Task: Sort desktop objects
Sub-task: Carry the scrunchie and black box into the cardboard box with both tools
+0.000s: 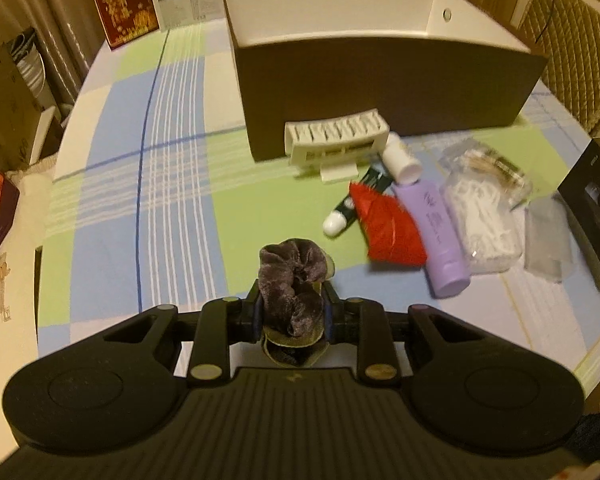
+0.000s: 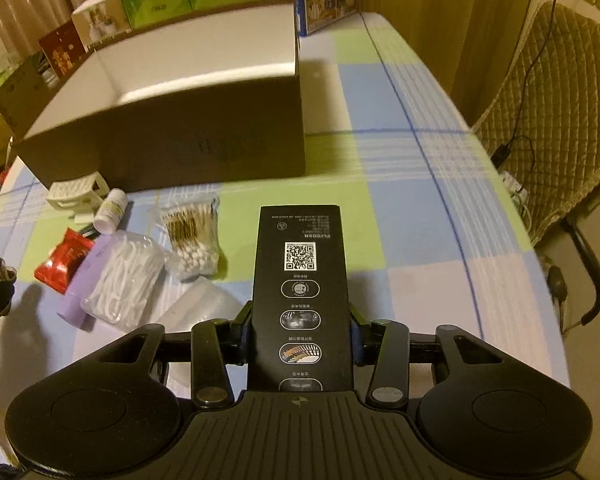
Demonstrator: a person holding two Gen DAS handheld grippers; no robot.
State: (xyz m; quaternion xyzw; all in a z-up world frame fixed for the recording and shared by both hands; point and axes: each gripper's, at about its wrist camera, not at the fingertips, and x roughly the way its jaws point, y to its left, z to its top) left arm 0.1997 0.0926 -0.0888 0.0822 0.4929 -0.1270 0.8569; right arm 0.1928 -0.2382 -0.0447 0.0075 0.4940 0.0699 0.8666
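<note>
Velvet scrunchie (image 1: 292,292): grey-purple, bunched between the closed fingers of the left tongs (image 1: 291,312), clear of the bench (image 1: 172,184).
Black carton (image 2: 302,300): pinched at its two long sides by the right tongs (image 2: 302,332), which are closed on it; its long axis runs straight away from the camera, far end toward the big box.
Carton print: a white QR code, round picture badges in a row, small upside-down lettering too fine to read.
Big box (image 1: 380,92): brown outside, white inside, open-topped, beyond both tongs.
Pile before the box: white slotted rack (image 1: 336,144) touching its wall; white bottle (image 1: 400,158); red packet (image 1: 388,228); lilac tube (image 1: 440,240) lying cap-end toward the camera; clear tub of white floss picks (image 1: 484,224).
Cotton swabs (image 2: 192,236): bagged, wooden sticks, just left of the carton's far end.
Tube writing: blurred, unreadable.
</note>
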